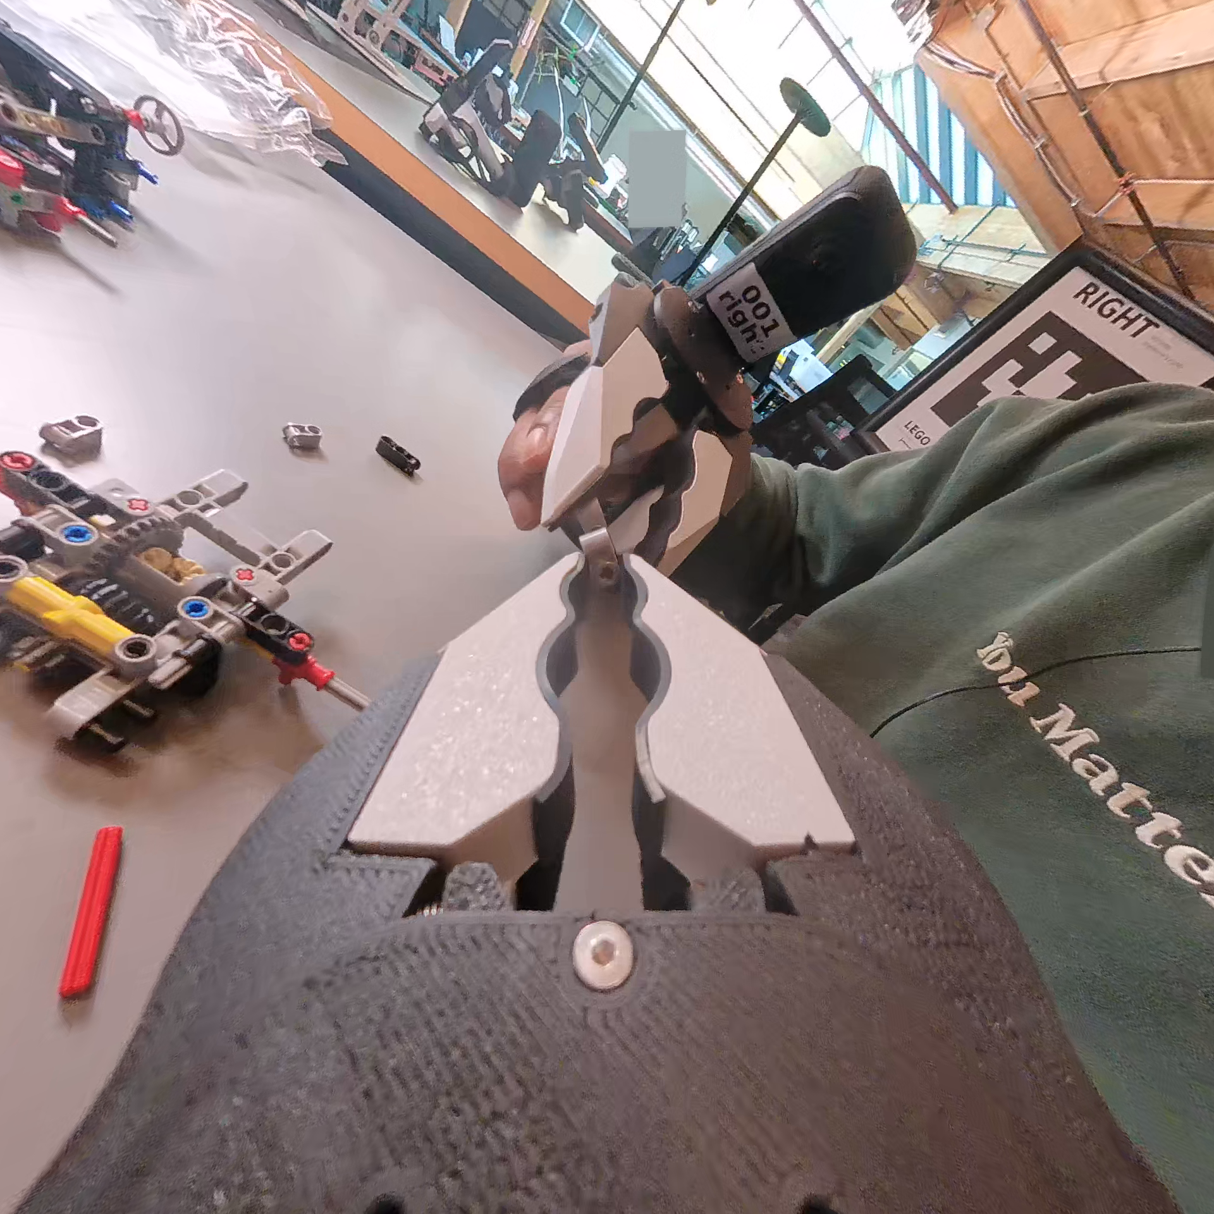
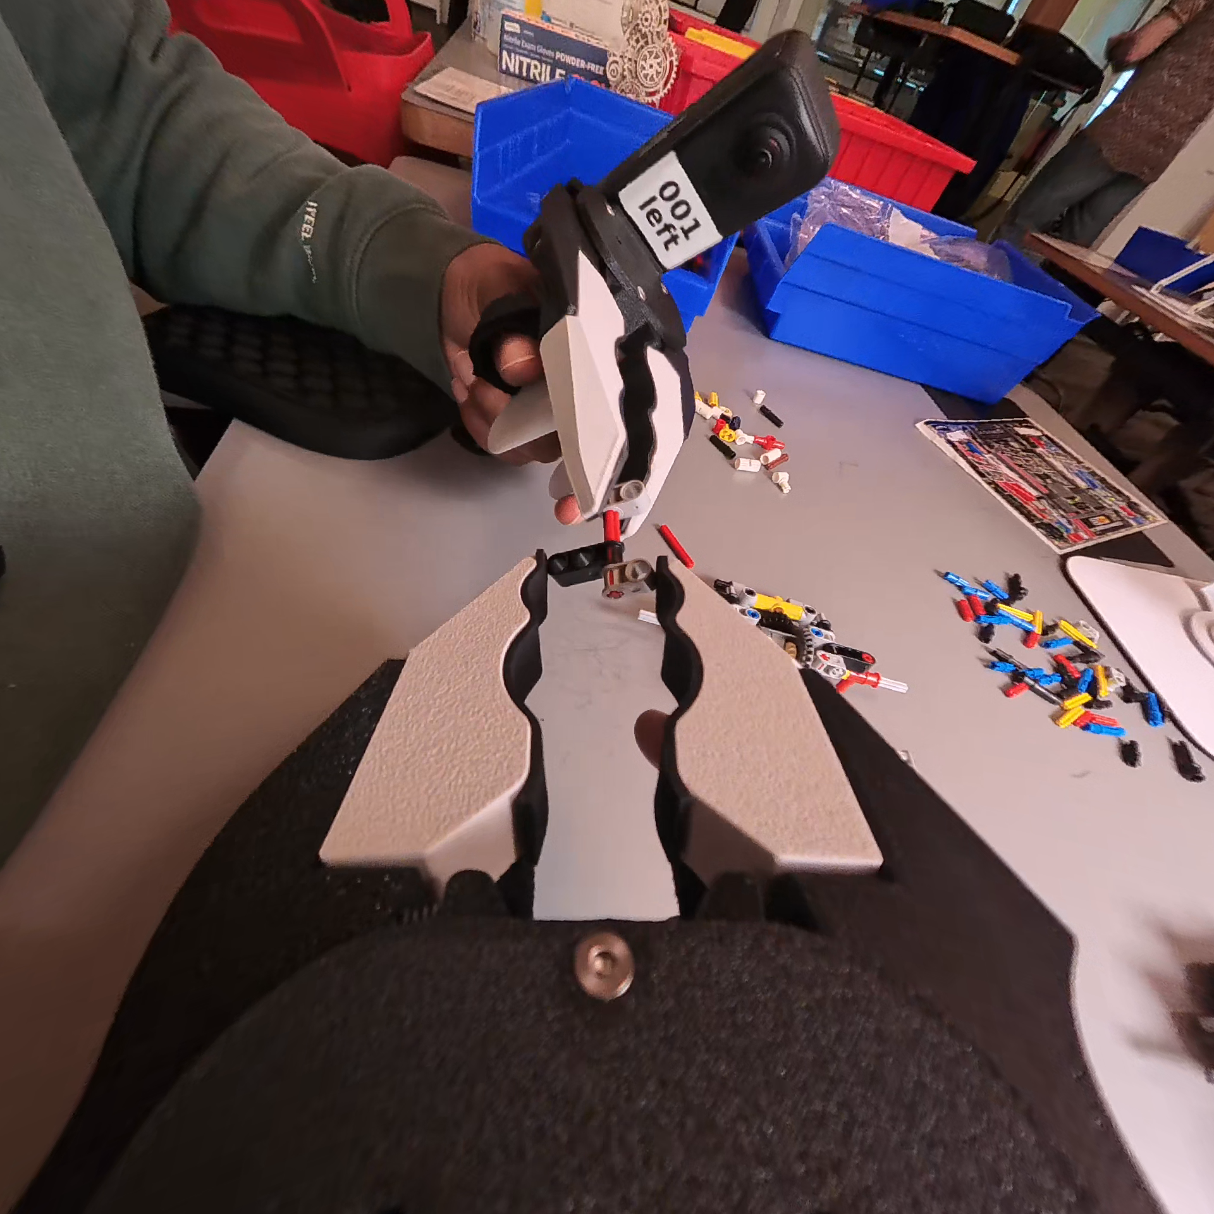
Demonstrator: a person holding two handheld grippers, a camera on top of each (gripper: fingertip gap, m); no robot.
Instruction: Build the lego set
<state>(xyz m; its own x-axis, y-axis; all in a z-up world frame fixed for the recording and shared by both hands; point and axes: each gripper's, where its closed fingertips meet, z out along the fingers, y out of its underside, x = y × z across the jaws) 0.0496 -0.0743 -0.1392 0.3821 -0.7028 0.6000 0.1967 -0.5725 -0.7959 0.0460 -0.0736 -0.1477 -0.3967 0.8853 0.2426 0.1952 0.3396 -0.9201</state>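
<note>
My left gripper (image 1: 603, 566) is shut on a small grey connector (image 1: 604, 575) with a short red axle (image 2: 612, 525) sticking out of it. In the right wrist view the left gripper (image 2: 624, 502) points down, with the axle tip at the end of a black beam (image 2: 578, 563). My right gripper (image 2: 599, 566) is shut on that black beam, which is joined to a grey connector (image 2: 627, 573), and holds it above the table. In the left wrist view the right gripper (image 1: 588, 525) meets my left fingertips tip to tip.
A part-built grey, yellow and black assembly (image 1: 131, 591) (image 2: 788, 630) lies on the grey table. A loose red axle (image 1: 92, 910) (image 2: 675, 545), small connectors (image 1: 302, 433), piles of pins (image 2: 1051, 670), a booklet (image 2: 1038, 479) and blue bins (image 2: 920, 309) are nearby. A bigger model (image 1: 59, 164) stands far left. Left and right tips are no more than a few centimetres apart.
</note>
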